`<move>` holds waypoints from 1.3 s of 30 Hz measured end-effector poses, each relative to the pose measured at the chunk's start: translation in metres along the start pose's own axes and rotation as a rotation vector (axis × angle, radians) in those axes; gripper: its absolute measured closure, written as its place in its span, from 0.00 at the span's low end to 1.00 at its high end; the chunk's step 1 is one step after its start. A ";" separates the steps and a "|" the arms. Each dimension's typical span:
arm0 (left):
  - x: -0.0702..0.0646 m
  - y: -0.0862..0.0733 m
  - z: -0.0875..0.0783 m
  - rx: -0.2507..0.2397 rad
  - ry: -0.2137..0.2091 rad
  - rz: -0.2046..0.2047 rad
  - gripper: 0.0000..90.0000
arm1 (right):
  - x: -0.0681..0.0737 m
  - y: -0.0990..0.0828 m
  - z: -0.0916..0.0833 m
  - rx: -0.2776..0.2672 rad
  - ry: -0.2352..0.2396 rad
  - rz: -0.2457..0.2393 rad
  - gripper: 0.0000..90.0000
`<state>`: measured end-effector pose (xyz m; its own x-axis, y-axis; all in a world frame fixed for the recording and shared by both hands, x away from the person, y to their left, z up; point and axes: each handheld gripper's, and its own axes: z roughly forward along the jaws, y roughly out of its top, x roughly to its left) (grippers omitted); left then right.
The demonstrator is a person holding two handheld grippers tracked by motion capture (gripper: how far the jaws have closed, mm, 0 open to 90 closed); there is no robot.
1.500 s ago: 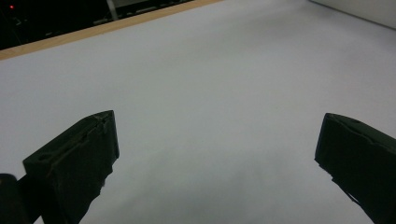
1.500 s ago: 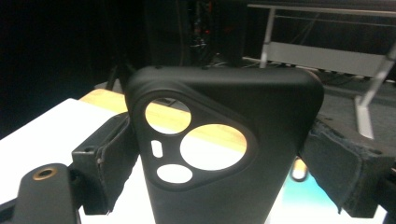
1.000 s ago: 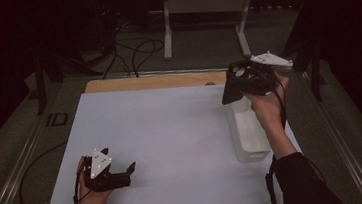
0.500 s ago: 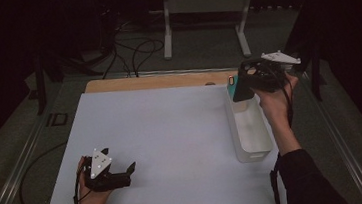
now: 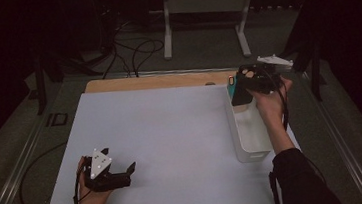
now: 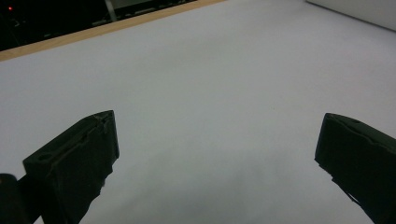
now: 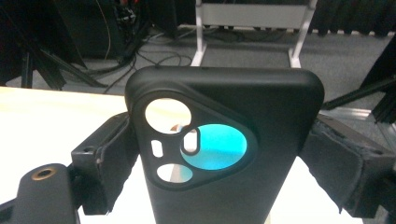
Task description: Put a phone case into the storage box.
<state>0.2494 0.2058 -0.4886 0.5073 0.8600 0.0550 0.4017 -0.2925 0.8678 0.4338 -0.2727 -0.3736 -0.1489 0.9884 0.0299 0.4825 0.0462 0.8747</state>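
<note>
A black phone case [image 7: 224,140] with a rounded camera cutout stands upright between the jaws of my right gripper [image 7: 224,161], which is shut on its sides. Teal shows through the cutout. From above, the right gripper [image 5: 246,86] holds the case [image 5: 241,95] over the far end of a white bin [image 5: 248,154] at the table's right edge. My left gripper [image 5: 128,173] rests on the white table top [image 5: 172,133] near the front left. Its jaws stand wide apart, and the fingers [image 6: 79,158] have only bare table between them.
A wooden strip [image 5: 157,81] runs along the table's far edge. Beyond it are a white metal stand [image 5: 205,9] and cables on a dark floor. The bin looks white inside; its contents cannot be made out.
The right hand has moved a little left and lower with the case, and now hangs over the bin's far end. The left gripper has stayed put.
</note>
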 end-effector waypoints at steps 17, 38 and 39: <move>-0.001 0.000 0.001 0.003 -0.008 0.007 0.00 | 0.003 -0.026 0.037 0.096 -0.046 0.002 0.15; -0.001 -0.001 0.000 0.002 -0.009 -0.001 0.00 | 0.008 -0.029 0.063 0.132 -0.075 -0.026 0.14; -0.001 -0.001 0.000 0.002 -0.009 -0.001 0.00 | 0.008 -0.029 0.063 0.132 -0.075 -0.026 0.14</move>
<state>0.2487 0.2056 -0.4893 0.5139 0.8564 0.0491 0.4042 -0.2923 0.8667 0.4734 -0.2568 -0.4292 -0.1006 0.9944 -0.0322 0.5892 0.0856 0.8034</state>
